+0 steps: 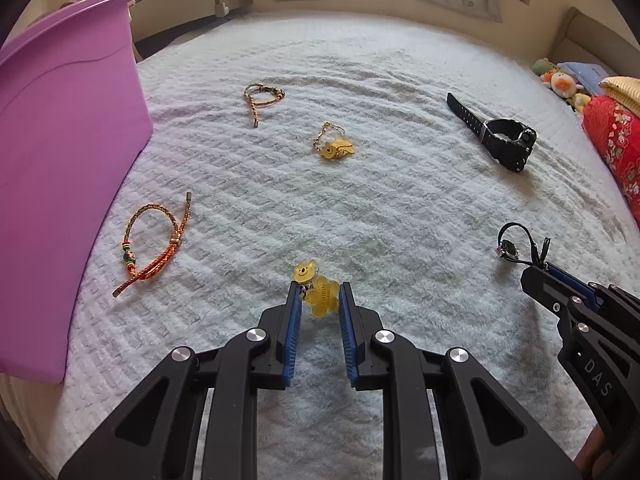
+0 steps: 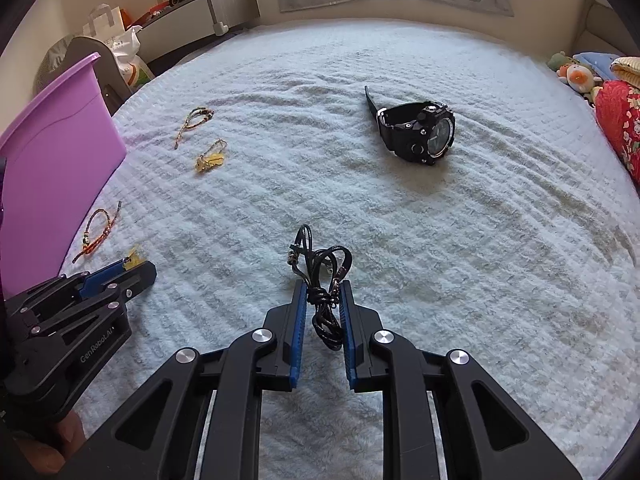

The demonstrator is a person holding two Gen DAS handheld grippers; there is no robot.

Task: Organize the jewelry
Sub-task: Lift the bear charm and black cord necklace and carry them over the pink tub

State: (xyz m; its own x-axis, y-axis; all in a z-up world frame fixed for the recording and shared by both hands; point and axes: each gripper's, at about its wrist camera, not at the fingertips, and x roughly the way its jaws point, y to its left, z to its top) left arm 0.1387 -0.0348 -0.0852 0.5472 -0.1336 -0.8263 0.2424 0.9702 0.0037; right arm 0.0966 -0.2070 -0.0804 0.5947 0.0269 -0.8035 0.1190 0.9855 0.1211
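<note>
My left gripper (image 1: 320, 294) is shut on a yellow bear-and-flower charm (image 1: 318, 290), held just above the white bedspread (image 1: 400, 220). My right gripper (image 2: 323, 292) is shut on a black cord necklace (image 2: 322, 276), whose loops stick out past the fingertips; it also shows in the left wrist view (image 1: 516, 246). On the bedspread lie an orange braided bracelet (image 1: 154, 240), a second braided bracelet (image 1: 260, 98), a second yellow charm on a gold chain (image 1: 334, 144) and a black watch (image 1: 504, 138), also in the right wrist view (image 2: 420, 130).
A purple plastic bin (image 1: 60, 160) stands at the left edge of the bed. Soft toys (image 1: 560, 80) and a red patterned cushion (image 1: 616, 144) lie at the right. A shelf and bags stand beyond the bed at the back left.
</note>
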